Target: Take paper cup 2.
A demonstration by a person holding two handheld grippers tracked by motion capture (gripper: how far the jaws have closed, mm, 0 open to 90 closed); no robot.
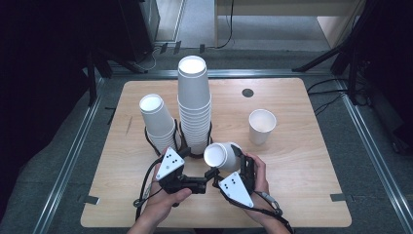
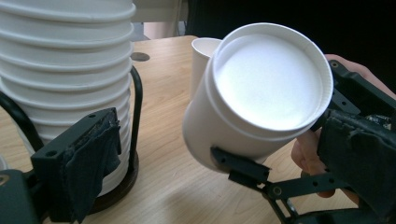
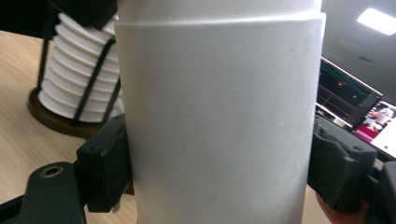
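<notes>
My right gripper (image 1: 225,158) is shut on a white paper cup (image 1: 221,155), held tipped on its side above the table with its base towards my left gripper. In the right gripper view the black pads (image 3: 105,163) press both sides of the cup (image 3: 219,116), and the right gripper (image 3: 219,165) is closed across it. A step line runs round the cup near its base. My left gripper (image 1: 197,168) stands open just left of the cup. In the left gripper view its left gripper (image 2: 217,154) jaws stand wide at both sides, with the cup (image 2: 266,93) ahead of them and untouched.
A tall stack of white cups (image 1: 194,105) and a shorter stack (image 1: 157,119) stand in black wire holders at the middle of the wooden table (image 1: 302,185). One cup (image 1: 262,126) stands upright alone at the right. A dark round hole (image 1: 248,92) sits near the far edge.
</notes>
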